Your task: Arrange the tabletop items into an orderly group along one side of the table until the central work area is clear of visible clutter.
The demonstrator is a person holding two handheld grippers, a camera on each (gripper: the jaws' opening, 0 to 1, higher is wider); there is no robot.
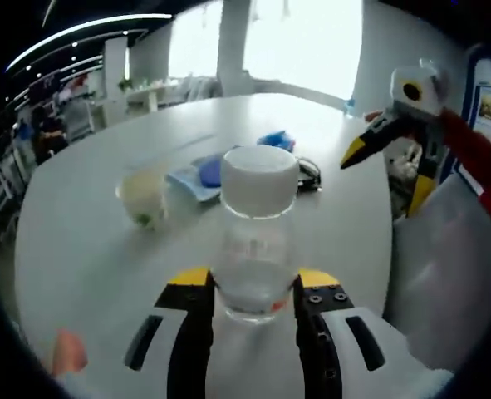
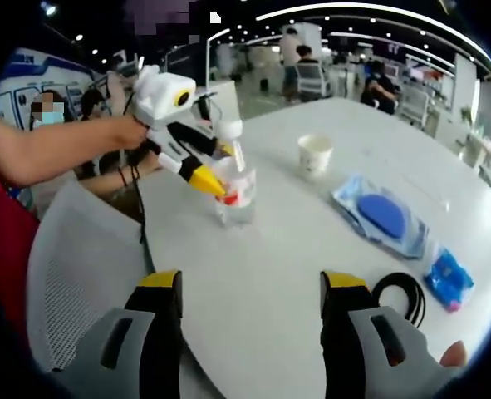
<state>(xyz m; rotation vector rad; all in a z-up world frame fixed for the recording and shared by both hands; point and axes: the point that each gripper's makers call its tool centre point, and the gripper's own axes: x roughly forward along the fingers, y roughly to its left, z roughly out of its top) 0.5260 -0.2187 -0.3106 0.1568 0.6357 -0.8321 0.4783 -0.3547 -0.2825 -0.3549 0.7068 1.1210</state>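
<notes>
**Bottle clamped near the worktop edge**

Bottle [image 1: 257, 241] with white cap stands on the white worktop [image 1: 87, 249], clamped in the left claw [image 1: 253, 287]. The right claw [image 2: 249, 287] hangs apart, holding nothing. Beyond sit a paper cup [image 2: 316, 155], a blue packet [image 2: 384, 214], a black cable loop [image 2: 400, 295] and a small blue pack [image 2: 449, 278].

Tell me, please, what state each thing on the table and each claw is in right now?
Left claw: shut on the bottle.
Right claw: open, holding nothing.
Bottle: upright, capped, gripped low down.
Paper cup: upright, open-topped.
Clear pouch: lying flat, a blue item inside.
Black cable: coiled, flat on the table.
Blue packet: lying flat.
</notes>
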